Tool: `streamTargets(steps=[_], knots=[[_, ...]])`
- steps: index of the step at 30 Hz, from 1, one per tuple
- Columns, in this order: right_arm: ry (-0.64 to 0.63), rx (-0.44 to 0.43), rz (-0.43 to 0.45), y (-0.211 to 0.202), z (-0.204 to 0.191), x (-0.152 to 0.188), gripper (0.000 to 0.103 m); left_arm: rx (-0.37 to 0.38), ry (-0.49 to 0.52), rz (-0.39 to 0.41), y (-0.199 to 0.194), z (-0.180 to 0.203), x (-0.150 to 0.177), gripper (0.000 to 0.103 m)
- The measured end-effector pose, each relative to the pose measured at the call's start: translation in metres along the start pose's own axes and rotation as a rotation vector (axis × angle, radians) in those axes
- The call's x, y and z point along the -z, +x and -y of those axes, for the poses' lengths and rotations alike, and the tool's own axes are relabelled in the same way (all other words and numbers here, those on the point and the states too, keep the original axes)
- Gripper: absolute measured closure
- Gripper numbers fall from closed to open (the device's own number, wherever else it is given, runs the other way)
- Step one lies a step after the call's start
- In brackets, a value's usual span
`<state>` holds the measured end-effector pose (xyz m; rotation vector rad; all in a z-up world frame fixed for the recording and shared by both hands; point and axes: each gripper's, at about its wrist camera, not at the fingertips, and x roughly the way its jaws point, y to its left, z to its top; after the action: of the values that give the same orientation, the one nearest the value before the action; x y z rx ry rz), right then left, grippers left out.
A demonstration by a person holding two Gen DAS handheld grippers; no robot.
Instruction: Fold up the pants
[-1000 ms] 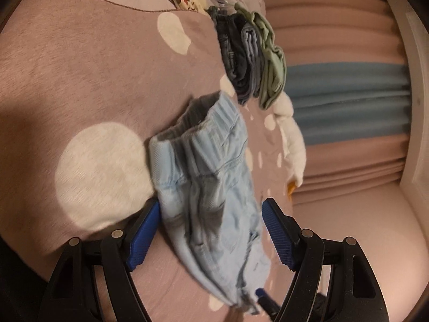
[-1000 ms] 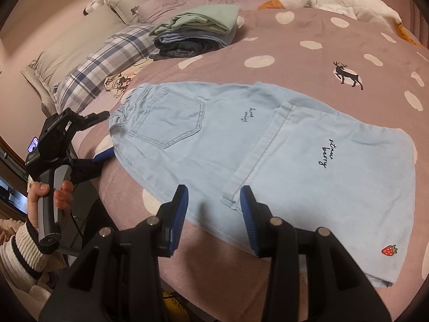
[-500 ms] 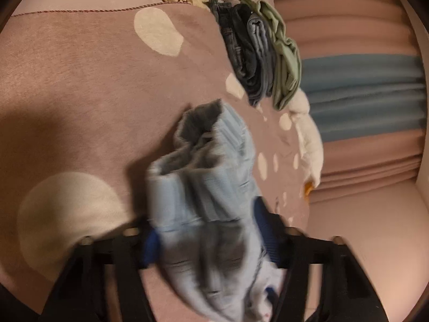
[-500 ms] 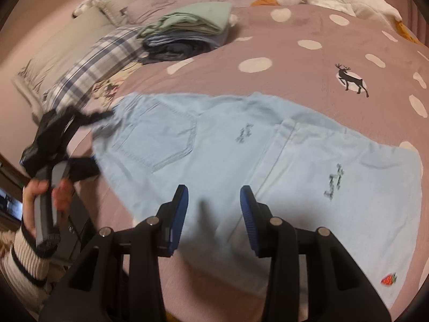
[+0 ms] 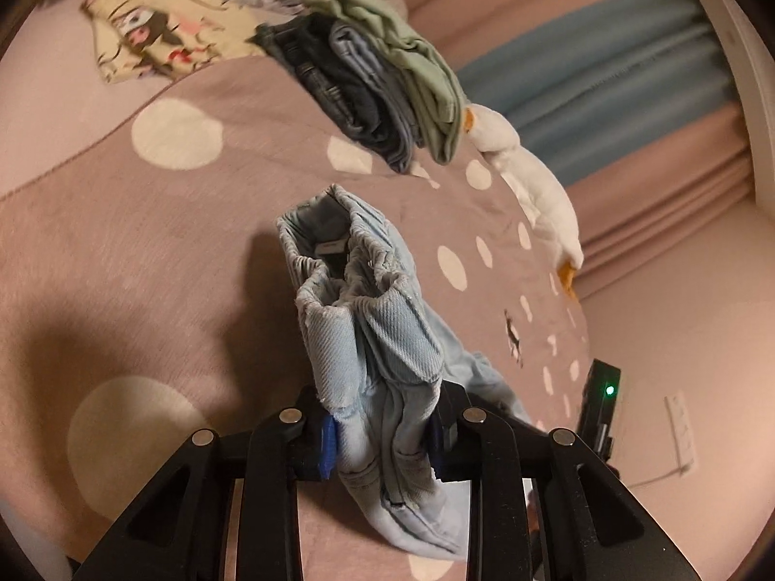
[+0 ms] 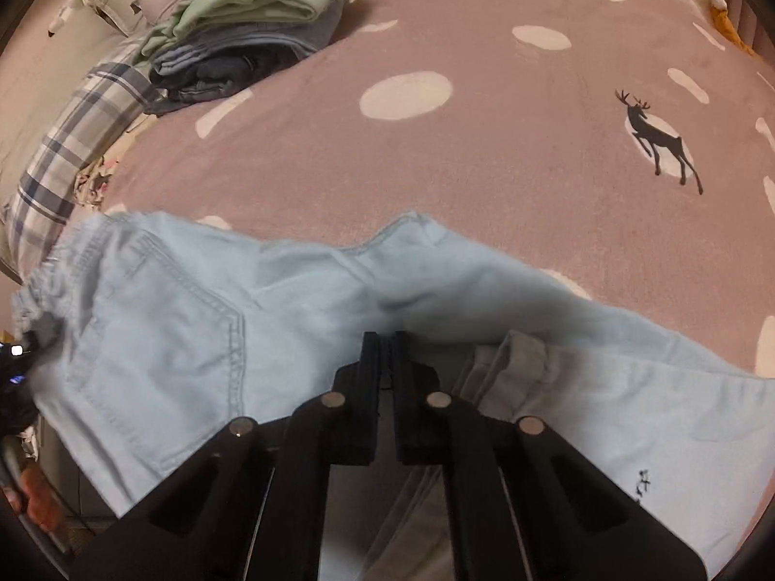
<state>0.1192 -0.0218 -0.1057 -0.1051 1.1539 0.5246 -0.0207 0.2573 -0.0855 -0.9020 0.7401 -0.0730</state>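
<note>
Light blue denim pants (image 6: 203, 319) lie partly lifted over a mauve spotted bedspread (image 6: 436, 155). My left gripper (image 5: 385, 435) is shut on the bunched elastic waistband of the pants (image 5: 368, 329), which stands up between its blue pads. My right gripper (image 6: 386, 339) is shut on the near edge of the pants around the crotch, with the cloth draped over its tips. The back pocket shows at left in the right wrist view; a leg runs off to the right.
A stack of folded clothes (image 6: 242, 34) with a green piece on top sits at the far left of the bed, also in the left wrist view (image 5: 382, 97). Plaid pillow (image 6: 72, 135), white goose plush (image 5: 533, 193), curtains behind.
Both grippers closed on the pants: the left on the waistband, the right on the near edge. The pants were pulled up off the bed and toward me.
</note>
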Motion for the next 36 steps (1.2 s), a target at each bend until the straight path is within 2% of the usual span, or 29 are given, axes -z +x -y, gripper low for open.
streamTargets(steps=[3,4,9,12,15,19,23,26,29,32,34,36], knots=[[-0.012,0.009,-0.014,-0.004,-0.001,0.000,0.101,-0.008,0.013,-0.002,0.002,0.003,-0.001,0.076],[-0.010,0.007,-0.020,-0.007,0.000,0.001,0.098,-0.006,0.015,-0.002,0.001,0.003,-0.001,0.076],[-0.061,-0.040,-0.064,-0.025,-0.006,0.034,0.097,-0.022,0.039,-0.001,0.004,0.009,-0.001,0.076],[-0.121,-0.013,-0.068,-0.026,-0.016,0.053,0.097,-0.026,0.044,-0.005,0.005,0.011,0.000,0.077],[-0.096,-0.024,-0.083,-0.023,-0.012,0.051,0.097,-0.031,0.046,-0.004,0.005,0.012,0.000,0.077],[-0.123,-0.042,-0.108,-0.032,-0.019,0.056,0.095,-0.038,0.063,-0.002,0.004,0.017,0.001,0.077],[-0.166,-0.057,-0.118,-0.051,-0.029,0.082,0.095,-0.052,0.087,0.002,0.005,0.022,0.000,0.077],[-0.226,-0.039,-0.141,-0.050,-0.038,0.104,0.094,-0.052,0.097,0.002,0.007,0.026,-0.001,0.076],[-0.284,-0.005,-0.108,-0.046,-0.045,0.107,0.094,-0.062,0.115,0.005,0.008,0.031,0.000,0.076],[-0.230,-0.047,-0.114,-0.048,-0.039,0.103,0.093,-0.051,0.134,0.009,0.005,0.039,0.000,0.076],[-0.201,-0.115,-0.103,-0.055,-0.035,0.103,0.093,-0.042,0.164,0.009,0.003,0.048,0.001,0.077],[-0.119,-0.198,-0.069,-0.064,-0.023,0.103,0.090,-0.041,0.211,0.013,0.003,0.063,0.002,0.076]])
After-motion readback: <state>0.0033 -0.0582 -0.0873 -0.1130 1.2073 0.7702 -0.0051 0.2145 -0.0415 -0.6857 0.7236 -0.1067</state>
